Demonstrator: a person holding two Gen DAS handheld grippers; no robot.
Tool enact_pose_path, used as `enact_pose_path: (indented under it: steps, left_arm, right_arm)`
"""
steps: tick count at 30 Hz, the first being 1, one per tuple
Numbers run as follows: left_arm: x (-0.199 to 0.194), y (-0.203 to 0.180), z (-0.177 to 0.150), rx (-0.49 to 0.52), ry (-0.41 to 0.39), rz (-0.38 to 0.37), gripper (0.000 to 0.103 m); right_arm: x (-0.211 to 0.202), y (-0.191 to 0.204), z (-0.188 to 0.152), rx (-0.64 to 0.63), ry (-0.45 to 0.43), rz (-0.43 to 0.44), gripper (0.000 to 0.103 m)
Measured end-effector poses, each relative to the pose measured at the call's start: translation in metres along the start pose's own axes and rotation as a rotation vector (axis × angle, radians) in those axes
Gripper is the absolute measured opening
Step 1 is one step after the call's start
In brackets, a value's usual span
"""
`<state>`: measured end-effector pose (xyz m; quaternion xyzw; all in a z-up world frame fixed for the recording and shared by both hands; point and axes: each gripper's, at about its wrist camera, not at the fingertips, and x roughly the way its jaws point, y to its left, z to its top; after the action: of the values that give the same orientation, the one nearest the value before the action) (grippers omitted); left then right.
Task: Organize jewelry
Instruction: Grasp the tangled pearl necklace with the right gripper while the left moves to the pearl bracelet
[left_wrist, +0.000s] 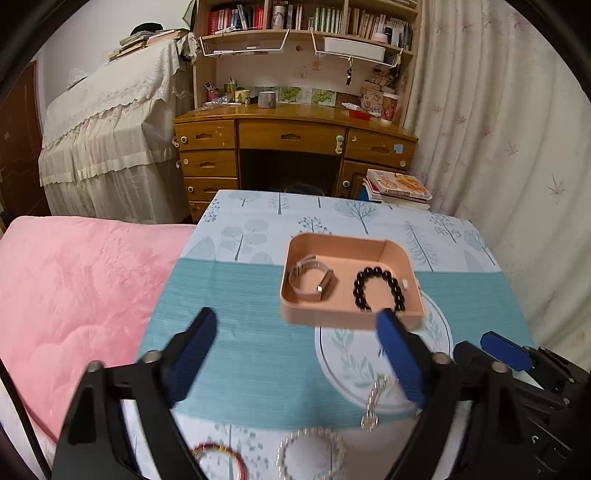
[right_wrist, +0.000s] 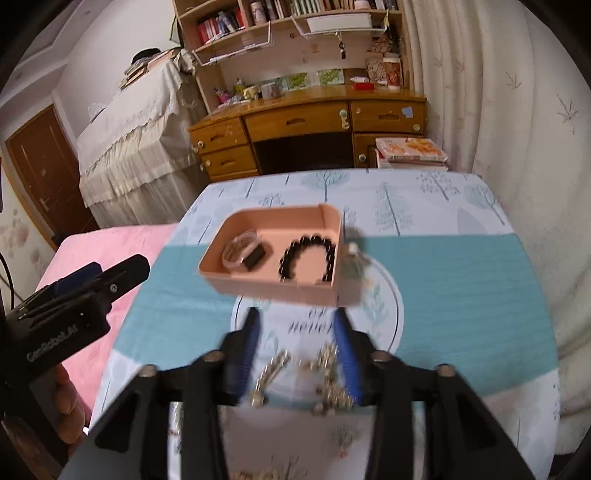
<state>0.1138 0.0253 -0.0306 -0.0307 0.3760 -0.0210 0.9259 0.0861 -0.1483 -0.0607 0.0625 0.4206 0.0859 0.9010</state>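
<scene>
A peach tray sits on the table with a mesh-band watch and a black bead bracelet inside. My left gripper is open and empty, above the teal strip in front of the tray. My right gripper is open over a silver chain lying on the cloth, its fingers on either side. A pearl bracelet and a red string bracelet lie near the front edge.
A small silver piece lies just right of the tray. The tree-print tablecloth covers the table. A pink blanket lies to the left. A wooden desk and a stack of books stand behind.
</scene>
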Motion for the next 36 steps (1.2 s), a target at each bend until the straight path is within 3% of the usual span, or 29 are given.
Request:
enact_pose_path:
  steps: [7, 11, 21, 36]
  left_arm:
    - [-0.026, -0.003, -0.033, 0.061, 0.024, -0.023, 0.093]
    - [-0.038, 0.006, -0.047, 0.048, 0.049, -0.075, 0.093]
    - [-0.038, 0.038, -0.087, -0.017, 0.167, -0.101, 0.093]
    - [-0.024, 0.041, -0.149, 0.011, 0.306, -0.122, 0.093]
  right_arm:
    - [-0.026, 0.011, -0.023, -0.040, -0.001, 0.012, 0.055]
    - [-0.037, 0.021, -0.039, -0.089, 0.011, 0.035, 0.055]
    - [-0.036, 0.024, -0.080, -0.149, 0.097, 0.053, 0.055]
    - [0.013, 0.012, -0.137, -0.160, 0.433, 0.078, 0.055]
